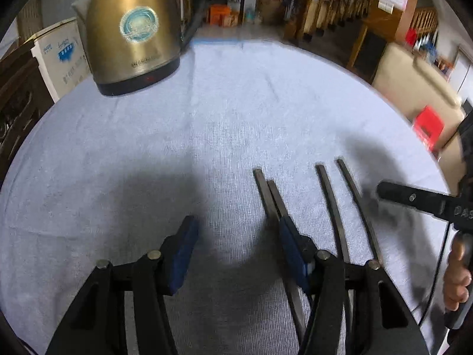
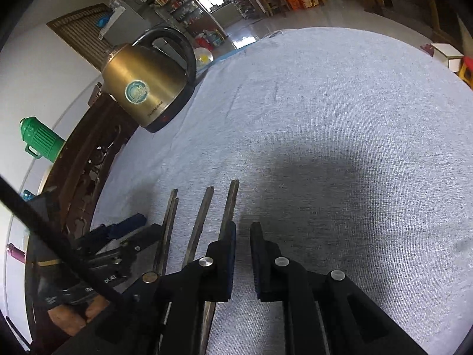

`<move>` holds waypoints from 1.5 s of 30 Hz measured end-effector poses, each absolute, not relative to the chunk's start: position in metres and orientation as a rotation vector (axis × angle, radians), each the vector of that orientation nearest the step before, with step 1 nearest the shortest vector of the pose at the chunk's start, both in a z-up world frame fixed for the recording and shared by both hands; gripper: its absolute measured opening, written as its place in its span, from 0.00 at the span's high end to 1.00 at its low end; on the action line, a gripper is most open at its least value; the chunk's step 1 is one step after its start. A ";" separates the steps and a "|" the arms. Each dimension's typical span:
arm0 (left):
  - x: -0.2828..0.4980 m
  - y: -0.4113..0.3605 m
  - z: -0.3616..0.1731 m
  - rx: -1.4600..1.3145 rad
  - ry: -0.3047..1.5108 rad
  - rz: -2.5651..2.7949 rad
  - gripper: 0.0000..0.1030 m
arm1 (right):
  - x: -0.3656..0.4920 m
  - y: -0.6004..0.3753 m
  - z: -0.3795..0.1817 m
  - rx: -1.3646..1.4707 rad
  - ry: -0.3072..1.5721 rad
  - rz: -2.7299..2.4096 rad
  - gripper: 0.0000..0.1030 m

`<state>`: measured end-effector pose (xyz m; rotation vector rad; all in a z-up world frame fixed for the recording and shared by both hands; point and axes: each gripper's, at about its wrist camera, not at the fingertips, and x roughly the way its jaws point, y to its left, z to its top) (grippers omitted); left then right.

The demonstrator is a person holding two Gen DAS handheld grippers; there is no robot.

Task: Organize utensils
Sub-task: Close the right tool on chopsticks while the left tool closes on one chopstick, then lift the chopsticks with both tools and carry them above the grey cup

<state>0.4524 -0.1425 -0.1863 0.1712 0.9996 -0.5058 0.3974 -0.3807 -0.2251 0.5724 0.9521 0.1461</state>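
Grey cloth under brass kettle

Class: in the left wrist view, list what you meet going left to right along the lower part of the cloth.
Left gripper → touching pair of chopsticks → third chopstick → fourth chopstick → right gripper.

Near ends of four dark, slim metal chopsticks hidden beneath the left gripper's black frame and cut off at the bottom edge. Leftmost pair overlapping, perhaps touching; hard to tell. Brass-coloured steel kettle cropped at the top edge, lid out of sight. Right gripper blurred, only one finger showing at the right edge. Small print on the kettle too fine to read.
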 end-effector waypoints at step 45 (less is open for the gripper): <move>0.435 -0.131 -0.182 0.248 1.100 -0.493 0.74 | 0.435 -0.361 -0.220 0.366 1.117 -0.005 0.92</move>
